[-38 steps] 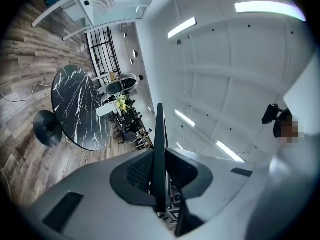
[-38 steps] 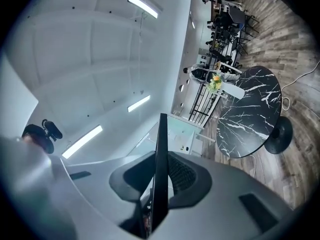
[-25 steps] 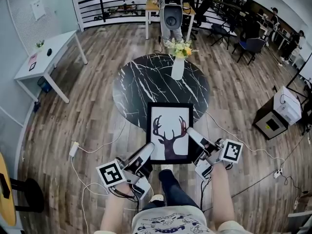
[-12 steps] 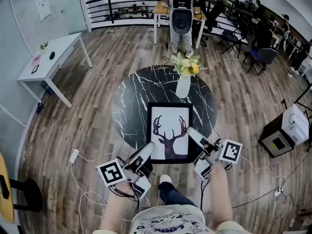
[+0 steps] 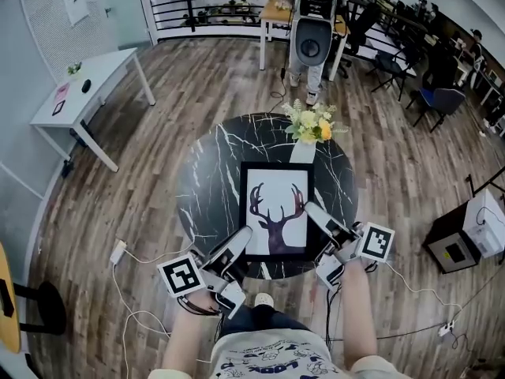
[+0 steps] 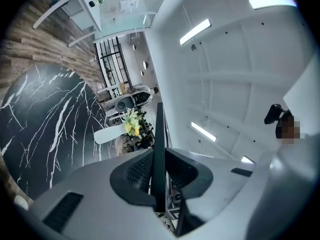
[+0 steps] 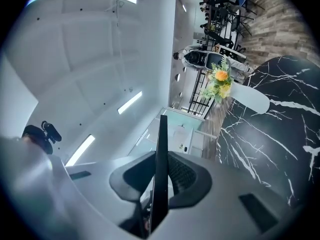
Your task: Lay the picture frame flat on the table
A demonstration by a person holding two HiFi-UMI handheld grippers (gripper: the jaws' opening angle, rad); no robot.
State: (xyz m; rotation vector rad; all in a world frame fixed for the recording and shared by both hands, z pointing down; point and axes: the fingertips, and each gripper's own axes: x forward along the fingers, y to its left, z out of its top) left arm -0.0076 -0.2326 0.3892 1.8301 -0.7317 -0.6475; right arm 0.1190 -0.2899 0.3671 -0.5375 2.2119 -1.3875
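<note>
- Wood floor (image 5: 142,180): plank pattern, spreads under everything else.
- Table (image 5: 209,184): round, black marble with white veins; sits straight ahead of the person, in the middle of the head view.
- Picture frame (image 5: 276,212): black border, white print of a deer's antlered head.
  - Hangs over the near half of the table, print turned up toward the head camera.
  - Runs with its long axis straight away from the person, antlers toward the far side.
  - Top edge right by the vase of flowers, bottom edge near the table's near rim.
  - Cannot tell from any view whether it touches the marble.
  - Shows in both gripper views only as a thin dark edge, table to one side and ceiling to the other.
- Left gripper (image 5: 243,237): angles in from the lower left. Jaws pinch the frame's left long edge near the bottom corner, pads pressed on front and back with the edge between them.
- Right gripper (image 5: 314,212): angles in from the lower right. Jaws clamp the right long edge a little higher up, with the edge sunk between the pads.
- Vase of flowers (image 5: 309,133): white vase, yellow and white blooms; stands on the far part of the table, just beyond the frame's top edge.
</note>
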